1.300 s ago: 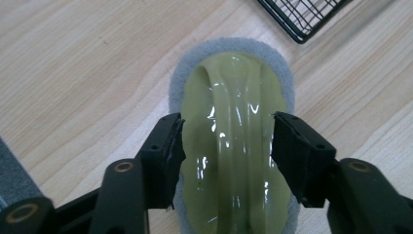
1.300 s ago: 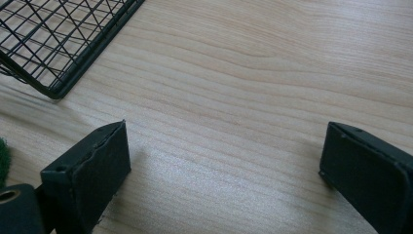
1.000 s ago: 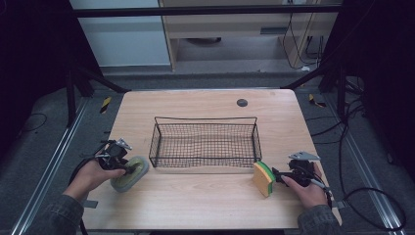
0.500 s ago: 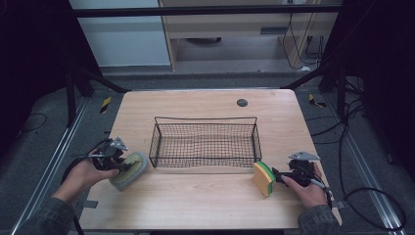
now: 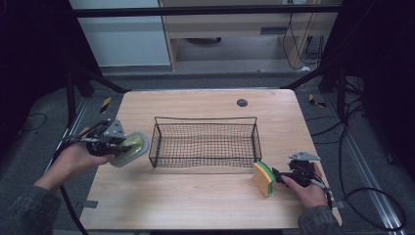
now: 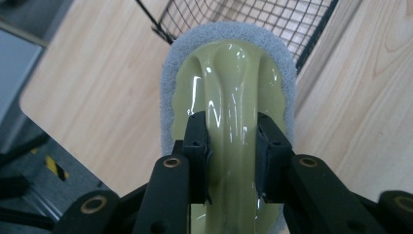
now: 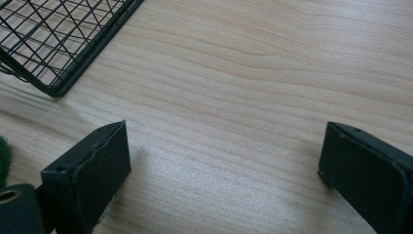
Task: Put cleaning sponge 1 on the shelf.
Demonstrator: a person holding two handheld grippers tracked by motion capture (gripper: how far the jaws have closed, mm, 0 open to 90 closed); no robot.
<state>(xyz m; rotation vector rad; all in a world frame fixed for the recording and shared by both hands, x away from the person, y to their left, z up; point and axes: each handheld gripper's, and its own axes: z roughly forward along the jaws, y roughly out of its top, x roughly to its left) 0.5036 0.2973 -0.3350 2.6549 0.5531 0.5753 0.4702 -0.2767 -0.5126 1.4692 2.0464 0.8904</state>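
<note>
At the left of the high view, the left gripper (image 5: pixel 119 143) clamps the pale green handle of a scrubbing pad (image 5: pixel 130 148), held above the table (image 5: pixel 195 200) just left of the wire basket (image 5: pixel 205 142). Its jaws have just closed on that handle. At lower right, the right gripper (image 5: pixel 280 177) sits with jaws spread wide, a yellow-green sponge (image 5: pixel 263 178) just beside it.

Lab: dark frame (image 5: pixel 83 81), cables (image 5: pixel 362 142)
</note>
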